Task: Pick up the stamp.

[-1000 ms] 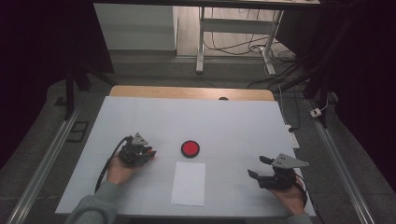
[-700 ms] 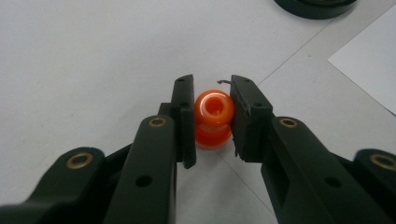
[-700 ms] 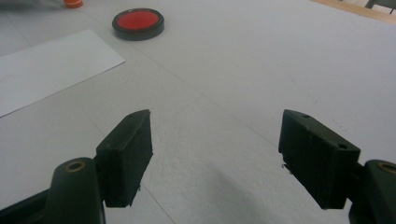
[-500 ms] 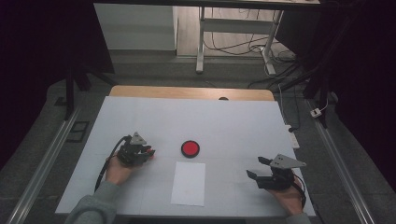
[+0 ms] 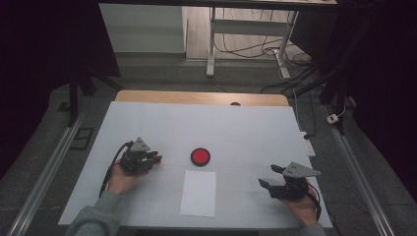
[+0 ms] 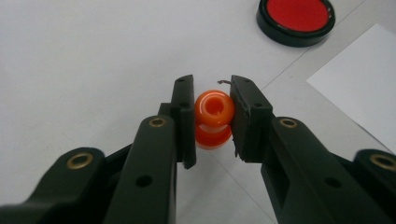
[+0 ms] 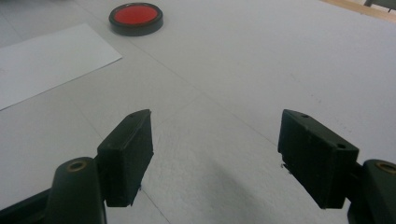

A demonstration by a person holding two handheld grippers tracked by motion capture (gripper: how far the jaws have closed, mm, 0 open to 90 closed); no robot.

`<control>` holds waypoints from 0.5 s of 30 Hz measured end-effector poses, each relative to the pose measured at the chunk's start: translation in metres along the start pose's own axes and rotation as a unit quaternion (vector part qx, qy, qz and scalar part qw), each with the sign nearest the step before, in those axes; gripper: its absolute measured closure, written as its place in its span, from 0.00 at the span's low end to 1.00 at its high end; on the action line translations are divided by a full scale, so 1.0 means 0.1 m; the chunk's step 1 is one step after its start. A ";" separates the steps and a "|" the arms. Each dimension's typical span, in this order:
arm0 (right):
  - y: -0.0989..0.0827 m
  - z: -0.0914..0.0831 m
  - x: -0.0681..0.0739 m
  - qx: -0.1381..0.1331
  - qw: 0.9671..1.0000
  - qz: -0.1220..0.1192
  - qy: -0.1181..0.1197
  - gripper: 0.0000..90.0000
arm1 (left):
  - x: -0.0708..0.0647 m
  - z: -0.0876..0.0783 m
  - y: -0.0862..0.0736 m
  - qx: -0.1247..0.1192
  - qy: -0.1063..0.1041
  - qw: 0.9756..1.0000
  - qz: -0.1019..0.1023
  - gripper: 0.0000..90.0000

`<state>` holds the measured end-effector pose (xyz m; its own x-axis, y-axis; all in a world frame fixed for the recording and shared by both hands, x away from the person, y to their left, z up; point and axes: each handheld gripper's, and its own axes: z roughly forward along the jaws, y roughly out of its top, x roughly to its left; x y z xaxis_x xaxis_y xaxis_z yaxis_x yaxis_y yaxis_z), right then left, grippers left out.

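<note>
the left gripper is clamped on a small orange ring piece just above the table; right gripper gapes empty. next, i'd guess, a careful carry toward the red disc.

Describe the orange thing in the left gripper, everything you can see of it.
The orange piece is small, glossy and plastic-looking, rounded like two stacked rings, with a hole in its top. It stands upright, clamped on both sides between the jaws of the left gripper, over the white table, left of the round red-topped black disc.
</note>
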<state>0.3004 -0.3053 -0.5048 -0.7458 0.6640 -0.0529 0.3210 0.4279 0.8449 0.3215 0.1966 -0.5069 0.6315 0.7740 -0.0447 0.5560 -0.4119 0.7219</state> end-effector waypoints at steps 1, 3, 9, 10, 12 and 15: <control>0.00 0.00 0.00 0.000 1.000 -0.001 0.000 0.29 | 0.00 -0.01 0.00 -0.002 -0.002 1.000 0.000 0.80; 0.02 0.00 0.00 -0.004 1.000 0.001 -0.001 0.29 | 0.00 -0.03 0.00 -0.008 -0.009 1.000 -0.001 0.80; 0.02 0.01 -0.04 -0.007 1.000 0.011 -0.003 0.29 | -0.03 -0.11 0.03 -0.033 -0.025 0.999 -0.009 0.80; 0.02 0.00 -0.04 -0.007 1.000 0.010 -0.007 0.29 | -0.04 -0.13 0.03 -0.037 -0.026 0.999 -0.007 0.80; 0.02 0.00 -0.05 -0.013 1.000 0.013 -0.004 0.29 | -0.06 -0.17 0.03 -0.043 -0.029 0.999 -0.007 0.80; 0.03 0.00 -0.06 -0.013 1.000 0.015 -0.005 0.30 | -0.08 -0.21 0.04 -0.053 -0.035 0.998 -0.007 0.80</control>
<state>0.3055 -0.3082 -0.5018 -0.7299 0.6828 -0.0323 0.3280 0.3912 0.8599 0.3077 0.1991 -0.4894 0.6620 0.7426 -0.1013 0.5077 -0.3449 0.7895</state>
